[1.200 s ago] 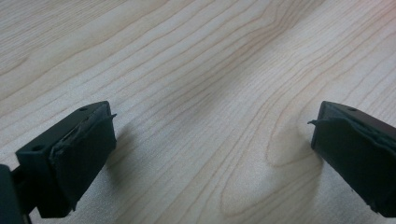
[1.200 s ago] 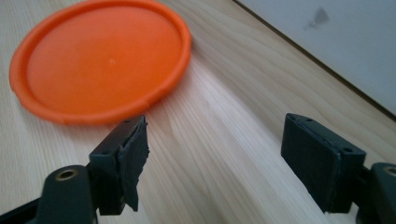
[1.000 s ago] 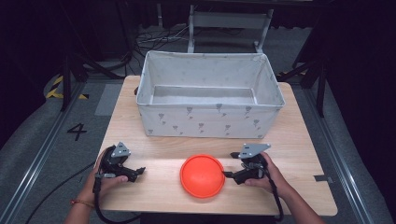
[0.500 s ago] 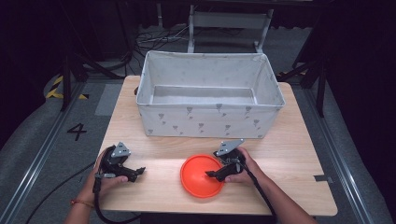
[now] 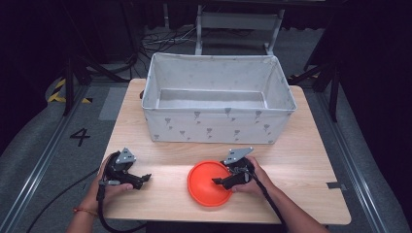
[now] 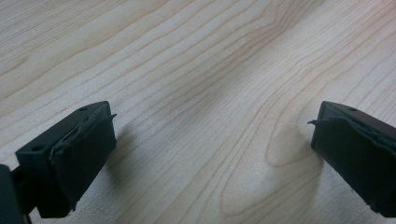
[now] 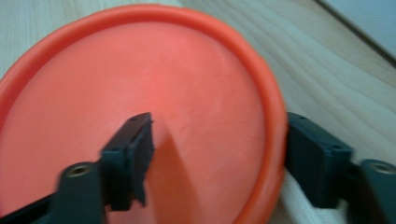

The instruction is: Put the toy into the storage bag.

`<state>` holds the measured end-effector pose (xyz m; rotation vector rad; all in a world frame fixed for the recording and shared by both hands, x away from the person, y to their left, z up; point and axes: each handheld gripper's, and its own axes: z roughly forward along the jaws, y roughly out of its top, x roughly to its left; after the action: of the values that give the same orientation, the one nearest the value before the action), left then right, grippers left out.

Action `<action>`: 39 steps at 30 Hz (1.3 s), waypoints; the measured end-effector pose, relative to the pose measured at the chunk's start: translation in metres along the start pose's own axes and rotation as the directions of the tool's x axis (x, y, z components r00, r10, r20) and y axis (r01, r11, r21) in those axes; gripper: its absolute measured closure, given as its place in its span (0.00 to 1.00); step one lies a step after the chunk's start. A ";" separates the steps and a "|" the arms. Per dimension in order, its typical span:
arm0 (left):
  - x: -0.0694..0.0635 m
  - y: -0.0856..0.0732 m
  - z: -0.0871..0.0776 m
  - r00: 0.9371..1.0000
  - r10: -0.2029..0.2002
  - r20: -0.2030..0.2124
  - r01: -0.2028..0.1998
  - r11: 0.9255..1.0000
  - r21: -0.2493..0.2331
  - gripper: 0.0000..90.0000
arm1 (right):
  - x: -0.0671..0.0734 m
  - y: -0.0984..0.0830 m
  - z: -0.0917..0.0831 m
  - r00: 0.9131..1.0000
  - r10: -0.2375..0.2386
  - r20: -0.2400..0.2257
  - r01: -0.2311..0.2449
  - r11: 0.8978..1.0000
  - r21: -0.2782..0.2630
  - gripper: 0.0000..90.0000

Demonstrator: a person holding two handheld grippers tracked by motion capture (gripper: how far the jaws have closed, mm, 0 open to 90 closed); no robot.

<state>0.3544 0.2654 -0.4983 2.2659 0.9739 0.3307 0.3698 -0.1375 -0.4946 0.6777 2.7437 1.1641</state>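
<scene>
- The left gripper rests at the near-left corner of the wooden table, held in the person's left hand. In the left gripper view its 2 jaws stand wide apart over bare wood grain, with nothing between them. It looks idle for this step.
- The orange plate lies on the table near the front edge, about mid-width, well short of the fabric bin that stands behind it.
- The right gripper reaches over the plate's right-hand rim. In the right gripper view one jaw sits inside the plate above its floor and the other sits outside the rim, so the rim lies between them. The jaws are parted and not yet pinching; the rim looks close to the outer jaw, but I cannot tell whether it touches.
- Judged from this, the step in hand is taking hold of the plate by its rim, likely so it can go into the bin.
- The next move calls for closing the 2 jaws firmly on the rim, deep enough that the shallow, smooth lip does not slip, then lifting the plate clear of the table and over the bin's front wall.
</scene>
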 end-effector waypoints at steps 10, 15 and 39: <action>0.000 0.000 0.000 1.000 0.002 -0.003 -0.002 1.000 -0.001 0.00 | -0.012 -0.003 -0.008 0.994 0.107 -0.037 -0.109 0.992 -0.055 0.74; 0.000 0.000 0.000 1.000 0.002 -0.002 -0.002 1.000 -0.001 0.00 | -0.013 0.000 -0.023 0.994 0.091 -0.064 -0.096 0.991 -0.089 0.84; 0.000 0.000 0.000 1.000 0.002 -0.002 -0.002 1.000 -0.001 0.00 | 0.008 0.017 -0.114 0.991 -0.124 0.043 0.130 0.980 -0.152 0.92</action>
<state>0.3547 0.2653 -0.4983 2.2662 0.9723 0.3345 0.3407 -0.1996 -0.4017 0.4917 2.5918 1.3061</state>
